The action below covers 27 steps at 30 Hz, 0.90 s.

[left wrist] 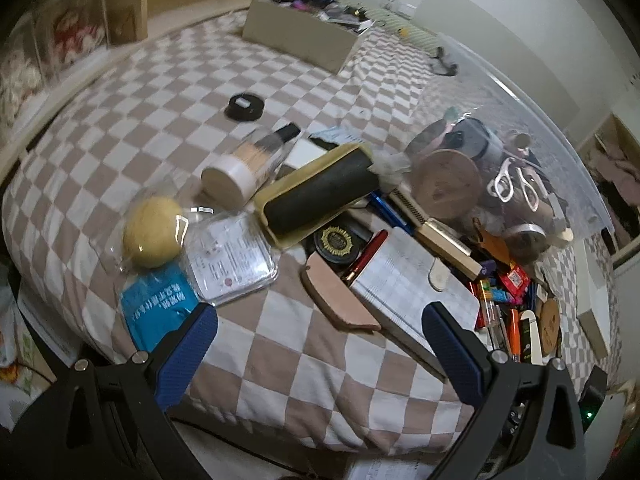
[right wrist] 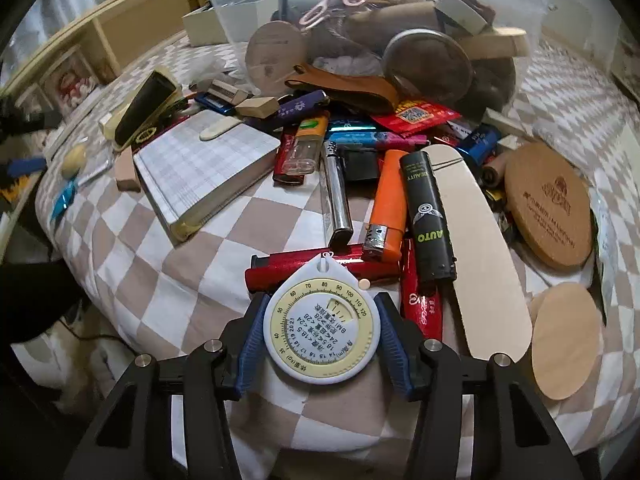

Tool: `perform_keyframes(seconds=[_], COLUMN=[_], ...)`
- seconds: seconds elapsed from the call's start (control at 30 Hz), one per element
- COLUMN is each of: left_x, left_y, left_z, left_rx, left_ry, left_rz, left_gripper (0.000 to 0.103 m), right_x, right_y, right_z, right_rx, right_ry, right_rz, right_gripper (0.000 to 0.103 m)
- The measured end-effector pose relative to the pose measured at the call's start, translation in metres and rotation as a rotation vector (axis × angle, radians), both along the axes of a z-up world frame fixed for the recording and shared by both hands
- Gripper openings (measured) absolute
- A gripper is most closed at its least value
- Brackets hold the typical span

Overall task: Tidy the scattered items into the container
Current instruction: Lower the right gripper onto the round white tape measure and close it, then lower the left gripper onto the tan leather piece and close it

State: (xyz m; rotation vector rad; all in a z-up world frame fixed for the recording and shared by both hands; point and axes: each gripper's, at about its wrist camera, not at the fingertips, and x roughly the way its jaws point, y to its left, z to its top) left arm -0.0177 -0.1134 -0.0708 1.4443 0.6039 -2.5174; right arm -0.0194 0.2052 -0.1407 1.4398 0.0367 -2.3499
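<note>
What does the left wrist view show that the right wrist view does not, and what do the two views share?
Only the left wrist view shows the open left gripper, empty above the checked bedspread, a small black disc and a beige box farther back.

Only the right wrist view shows the right gripper shut on a white dial tape measure, plus an orange lighter.

Both show the gridded notebook, the black roller in its yellow holder and the clear bag.

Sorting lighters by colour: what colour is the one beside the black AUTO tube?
Orange with a silver metal top, clearest in the right wrist view.
</note>
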Motion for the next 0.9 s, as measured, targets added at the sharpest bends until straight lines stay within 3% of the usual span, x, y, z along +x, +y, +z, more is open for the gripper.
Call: perform_keyframes(seconds=[0.13, 0.47, 0.63, 0.9], left_x=[-0.007, -0.033, -0.041, -0.043], left_y=[0.002, 0.030, 0.040, 0.043], left_z=[-0.010, -0.048, -0.064, -0.066], left_rx=[0.001, -0.208, -0.357, -0.393], left_ry=[-0.029, -0.141, -0.191, -0.179], left_rz=[0.028, 0.014, 0.010, 0.002], left_gripper=[0.103, 0.101, 0.101, 0.101], right_x=[-0.001, 0.006, 0.006, 0.006], right_y=[0.002, 0.006, 0.009, 0.010], right_z=[-0.001, -0.002, -0.002, -0.002], right_rx=[-0.030, -0.065, -0.085, -0.092], right_ry=[-0.032, -0.091, -0.110, -0.121], right_rz=[-0.008, -0.013, -0.021, -0.027], right_gripper=[0.054, 0.054, 0.054, 0.054])
